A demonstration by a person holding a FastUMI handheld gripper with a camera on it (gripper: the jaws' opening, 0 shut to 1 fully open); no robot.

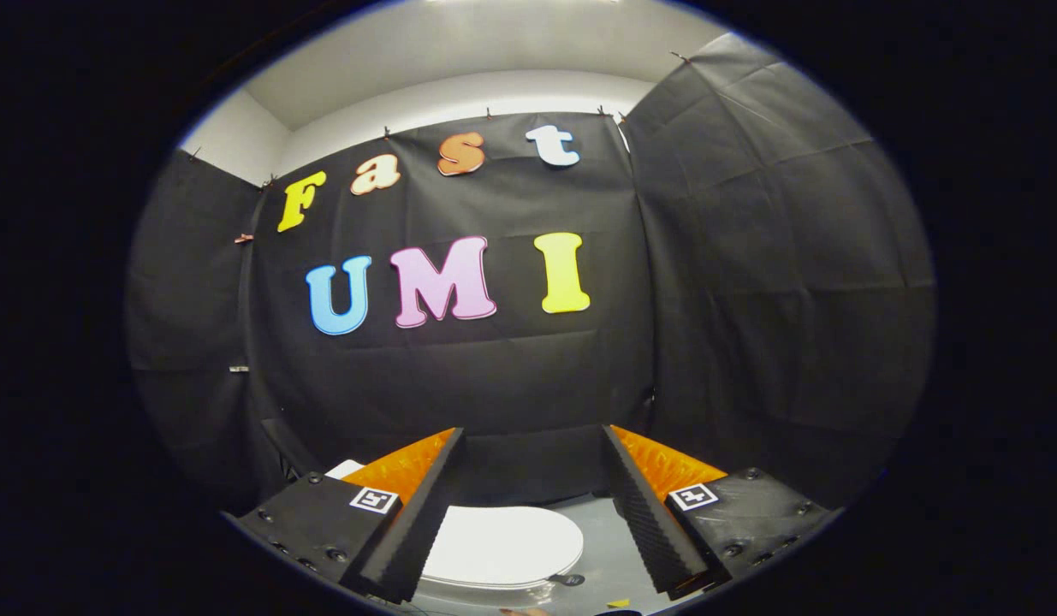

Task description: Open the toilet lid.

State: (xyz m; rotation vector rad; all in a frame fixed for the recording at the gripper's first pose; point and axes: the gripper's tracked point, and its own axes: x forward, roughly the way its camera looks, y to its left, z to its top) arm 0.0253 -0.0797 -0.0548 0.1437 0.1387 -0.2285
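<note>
High above toilet lid (pixel 502 547), hand-held gripper (pixel 532 505) agape

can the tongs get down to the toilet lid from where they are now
Probably yes. The tongs are open, held above the closed white toilet lid, which lies flat below and between the fingers. Nothing stands between them and the lid, so lowering to its rim looks free.
</note>
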